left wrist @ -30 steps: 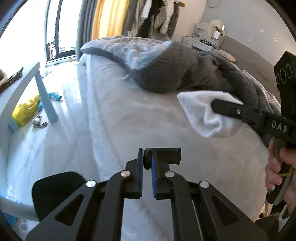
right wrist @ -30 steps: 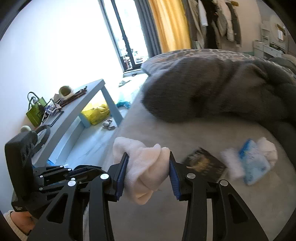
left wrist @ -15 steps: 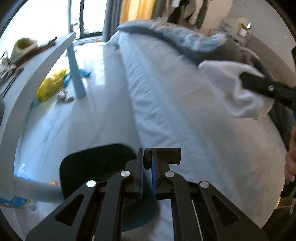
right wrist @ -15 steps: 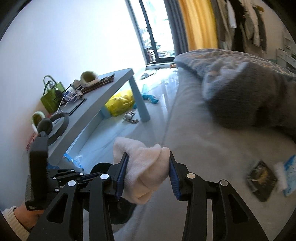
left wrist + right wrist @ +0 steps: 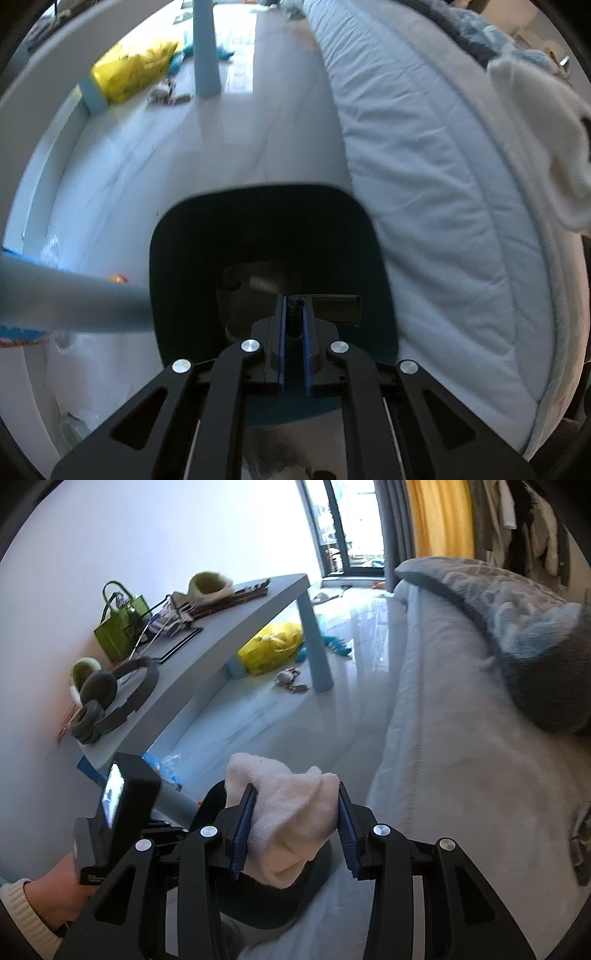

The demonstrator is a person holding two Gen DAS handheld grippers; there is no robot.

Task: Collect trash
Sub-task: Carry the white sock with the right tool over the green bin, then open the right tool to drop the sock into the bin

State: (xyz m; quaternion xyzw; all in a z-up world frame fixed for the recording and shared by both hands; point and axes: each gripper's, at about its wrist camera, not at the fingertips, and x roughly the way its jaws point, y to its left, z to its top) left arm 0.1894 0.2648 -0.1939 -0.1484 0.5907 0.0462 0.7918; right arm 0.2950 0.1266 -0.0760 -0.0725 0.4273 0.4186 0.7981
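The right hand-held gripper [image 5: 293, 830] pinches a crumpled white cloth [image 5: 288, 816] between its blue pads beside the bed [image 5: 461, 775], while the left hand-held gripper [image 5: 293, 343], jaws pressed together on nothing, points into a dark bin [image 5: 258, 236] on the floor.

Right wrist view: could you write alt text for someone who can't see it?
Black tongs grip a bunched white cloth above a dark bin on the floor beside a pale bed. At left, a grey table holds headphones and a green bag.
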